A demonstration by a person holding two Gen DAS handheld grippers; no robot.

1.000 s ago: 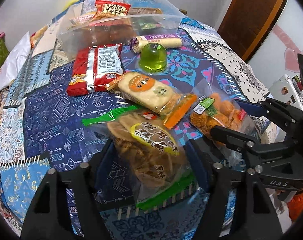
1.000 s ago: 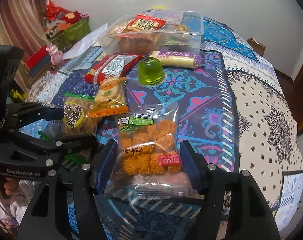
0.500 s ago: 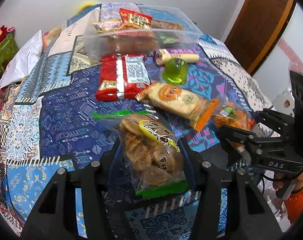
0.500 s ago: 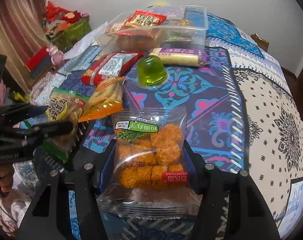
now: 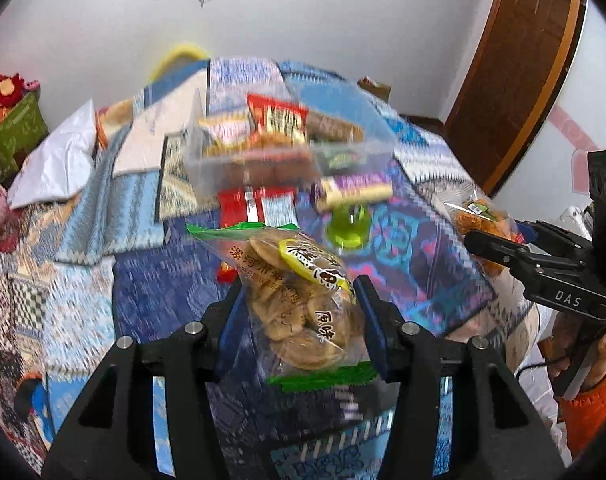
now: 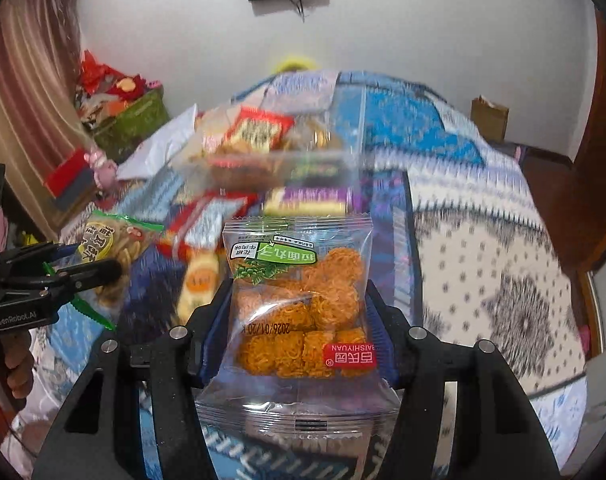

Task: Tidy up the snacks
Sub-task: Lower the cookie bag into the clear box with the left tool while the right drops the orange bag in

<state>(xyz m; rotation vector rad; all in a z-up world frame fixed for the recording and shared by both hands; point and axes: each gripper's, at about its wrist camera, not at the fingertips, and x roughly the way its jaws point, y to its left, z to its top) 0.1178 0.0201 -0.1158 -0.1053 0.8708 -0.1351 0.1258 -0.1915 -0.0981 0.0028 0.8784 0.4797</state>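
Observation:
My left gripper (image 5: 299, 300) is shut on a clear bag of brown crisps with a yellow label (image 5: 299, 300) and holds it above the patterned bedspread. My right gripper (image 6: 299, 300) is shut on a clear pack of orange noodle balls (image 6: 303, 312), also lifted. Each gripper shows in the other's view: the right one (image 5: 491, 240) at the right, the left one (image 6: 99, 264) at the left. Farther back stands a clear plastic box (image 5: 287, 148) holding several snacks; it also shows in the right wrist view (image 6: 271, 152).
On the bedspread before the box lie a red packet (image 5: 259, 208), a green jelly cup (image 5: 349, 226), a purple-and-cream bar (image 5: 355, 192) and an orange-ended cracker pack (image 6: 199, 276). A wooden door (image 5: 515, 60) stands at the right. Clutter sits on the floor at the left.
Both grippers have closed on their packs and lifted them off the bed. Both views have tilted up and moved toward the box, with motion blur.

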